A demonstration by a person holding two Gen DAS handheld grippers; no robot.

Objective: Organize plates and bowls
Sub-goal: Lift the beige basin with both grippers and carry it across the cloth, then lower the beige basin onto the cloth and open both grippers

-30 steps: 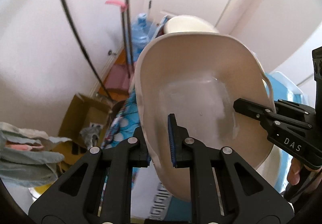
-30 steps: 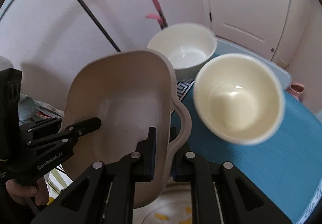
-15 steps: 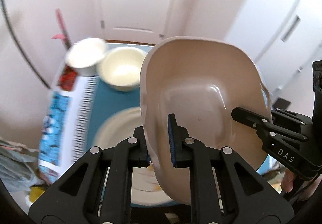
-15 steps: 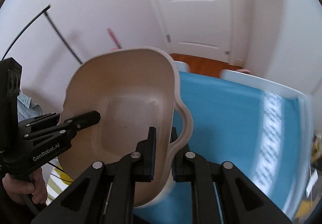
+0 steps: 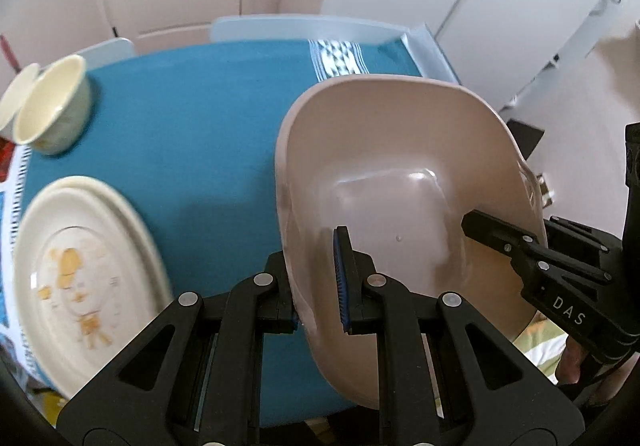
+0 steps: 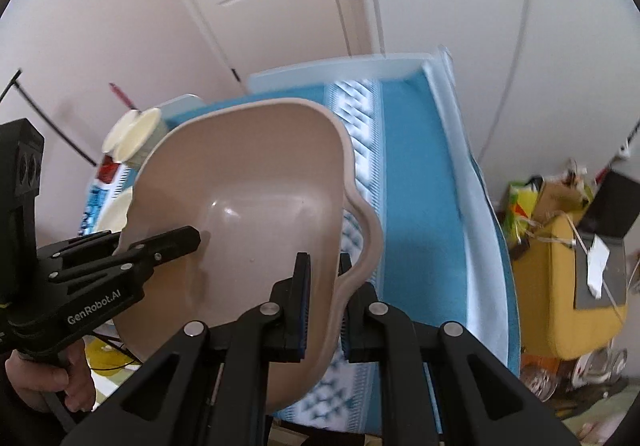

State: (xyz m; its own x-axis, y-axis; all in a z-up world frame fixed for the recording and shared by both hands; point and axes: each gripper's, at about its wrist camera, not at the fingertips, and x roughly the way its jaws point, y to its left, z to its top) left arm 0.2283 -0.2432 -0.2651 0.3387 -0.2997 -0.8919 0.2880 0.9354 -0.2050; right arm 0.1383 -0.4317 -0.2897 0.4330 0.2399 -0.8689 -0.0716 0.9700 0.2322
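We see both claws clamped on one beige basin (image 5: 400, 185), held up over the blue tablecloth (image 5: 192, 133). Left gripper (image 5: 318, 296) pinches the basin's left wall, one blue-padded finger inside, the other outside. Right gripper (image 6: 322, 308) bites the opposite rim next to the wavy handle (image 6: 366, 234), same way: one finger in, one out. Basin sits tilted, its hollow facing both cameras.

In the left wrist view, the right gripper shows to the right of the left claw, reaching into the basin. Down-left of the left claw lies a cream plate (image 5: 84, 278) with orange print, on the cloth. Far up-left we see a cream bowl (image 5: 52, 105), touching a second white bowl (image 5: 16, 97) at the frame edge; both well apart from the basin.
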